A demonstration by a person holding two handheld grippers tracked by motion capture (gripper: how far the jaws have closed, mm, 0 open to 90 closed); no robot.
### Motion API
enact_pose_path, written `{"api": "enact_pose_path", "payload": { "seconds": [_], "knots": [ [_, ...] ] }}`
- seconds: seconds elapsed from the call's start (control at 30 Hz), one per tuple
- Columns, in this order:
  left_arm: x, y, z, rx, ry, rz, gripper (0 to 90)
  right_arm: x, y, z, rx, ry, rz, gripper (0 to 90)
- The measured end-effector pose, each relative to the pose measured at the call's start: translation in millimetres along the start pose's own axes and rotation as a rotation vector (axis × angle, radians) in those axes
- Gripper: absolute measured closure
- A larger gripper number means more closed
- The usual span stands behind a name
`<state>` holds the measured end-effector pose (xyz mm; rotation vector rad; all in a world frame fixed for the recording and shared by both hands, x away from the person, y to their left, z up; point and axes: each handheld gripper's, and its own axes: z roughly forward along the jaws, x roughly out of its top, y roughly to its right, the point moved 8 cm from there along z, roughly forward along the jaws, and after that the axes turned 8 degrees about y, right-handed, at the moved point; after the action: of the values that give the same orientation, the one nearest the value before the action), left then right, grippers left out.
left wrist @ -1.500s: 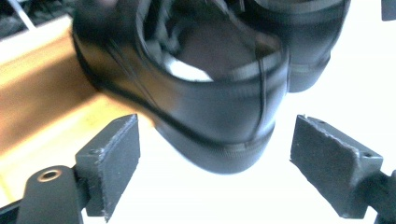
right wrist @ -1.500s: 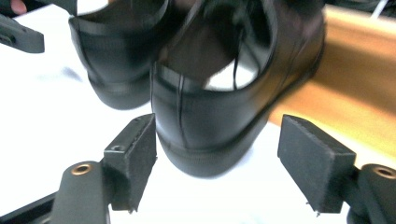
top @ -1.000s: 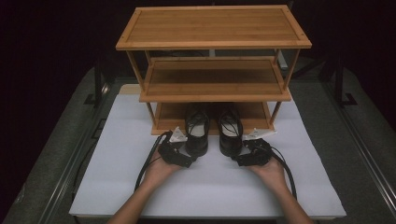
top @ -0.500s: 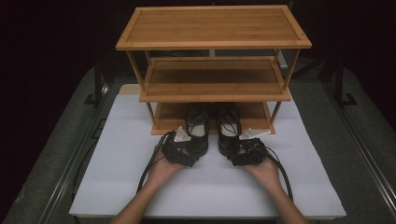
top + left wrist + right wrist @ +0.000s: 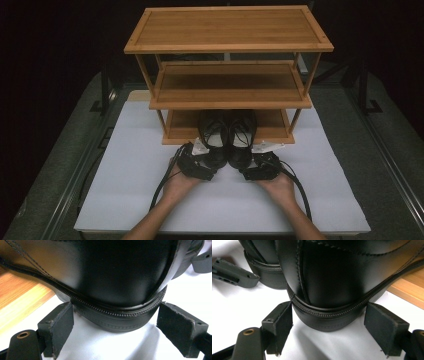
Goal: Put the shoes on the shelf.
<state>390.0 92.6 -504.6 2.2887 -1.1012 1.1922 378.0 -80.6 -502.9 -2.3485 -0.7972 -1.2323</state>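
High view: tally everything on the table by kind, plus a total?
Black leather lace-up shoes: 2 (left, right)
Three-shelf bamboo shoe rack: 1
White rectangular mat: 1
Handheld black two-jaw grippers: 2 (left gripper, right gripper)
Total: 6

staged recording bench, dark backdrop, white mat (image 5: 130, 165) on grey table (image 5: 360, 130), bamboo rack (image 5: 227, 30)
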Motion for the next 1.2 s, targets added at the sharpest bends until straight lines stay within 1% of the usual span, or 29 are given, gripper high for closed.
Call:
{"api": "enact_pose_path", "payload": {
  "seconds": [0.17,0.2,0.23,0.3,0.33,0.47,0.5,0.53,0.57,0.67,0.7,0.73,0.77,0.8,0.83,0.87,0.97,1.03,1.07,1.1,1.2],
  "knots": [
    [3.8,0.2,-2.1,0.005,0.008,-0.009,14.3,1.9,-0.1,-1.0,0.001,-0.001,0.007,23.2],
    [6.4,-0.8,-4.1,-0.004,0.015,-0.015,14.3,4.6,0.1,-2.8,0.003,0.007,0.013,23.4],
    [6.4,-0.8,-4.1,-0.004,0.015,-0.015,14.3,4.6,0.1,-2.8,0.003,0.007,0.013,23.4],
    [15.3,-3.6,-9.2,-0.017,0.050,-0.046,14.3,10.5,1.1,-5.8,0.015,0.027,0.035,23.5],
    [17.1,-4.1,-10.0,-0.022,0.053,-0.054,14.3,13.9,2.1,-7.5,0.023,0.036,0.049,23.5],
    [21.1,-7.0,-11.6,-0.031,0.038,-0.048,14.3,19.2,3.7,-9.5,0.029,0.038,0.053,23.6],
    [22.8,-7.4,-11.0,-0.031,0.049,-0.060,14.3,20.7,4.7,-9.4,0.031,0.033,0.053,23.6],
    [26.0,-8.7,-11.0,-0.033,0.069,-0.081,14.3,24.4,6.8,-9.6,0.031,0.040,0.054,23.6],
    [28.3,-10.6,-10.9,-0.036,0.075,-0.091,14.3,26.1,7.3,-9.7,0.034,0.042,0.060,23.6],
    [33.4,-17.2,-8.5,-0.039,0.064,-0.091,14.2,33.5,12.0,-7.5,0.034,0.048,0.065,23.6],
    [33.4,-17.2,-8.5,-0.039,0.064,-0.091,14.2,33.5,12.0,-7.5,0.034,0.048,0.065,23.6],
    [36.6,-22.4,-5.7,-0.042,0.059,-0.096,14.2,37.7,15.8,-4.0,0.034,0.052,0.067,23.6],
    [36.6,-22.4,-5.7,-0.042,0.059,-0.096,14.2,37.7,15.8,-4.0,0.034,0.052,0.067,23.6],
    [38.9,-27.5,-3.3,-0.044,0.052,-0.092,14.2,41.0,19.2,-0.5,0.032,0.054,0.073,23.6],
    [38.9,-27.5,-3.3,-0.044,0.052,-0.092,14.2,42.1,20.5,0.7,0.032,0.054,0.073,23.6],
    [40.1,-32.0,0.0,-0.043,0.063,-0.093,14.2,43.7,22.6,2.6,0.031,0.053,0.072,23.6],
    [39.5,-35.1,3.4,-0.047,0.057,-0.102,14.1,46.2,25.3,6.0,0.024,0.052,0.061,23.6],
    [39.0,-40.1,8.1,-0.053,0.067,-0.104,14.1,48.9,27.7,10.5,0.017,0.049,0.054,23.5],
    [39.0,-40.1,8.1,-0.053,0.067,-0.104,14.1,49.8,28.7,11.7,0.014,0.050,0.055,23.5],
    [39.2,-41.4,10.1,-0.049,0.070,-0.113,14.1,49.8,28.7,11.7,0.014,0.050,0.055,23.5],
    [40.7,-46.3,15.6,-0.034,0.073,-0.109,14.1,52.3,35.5,19.1,0.002,0.056,0.044,23.6]
  ]
}}
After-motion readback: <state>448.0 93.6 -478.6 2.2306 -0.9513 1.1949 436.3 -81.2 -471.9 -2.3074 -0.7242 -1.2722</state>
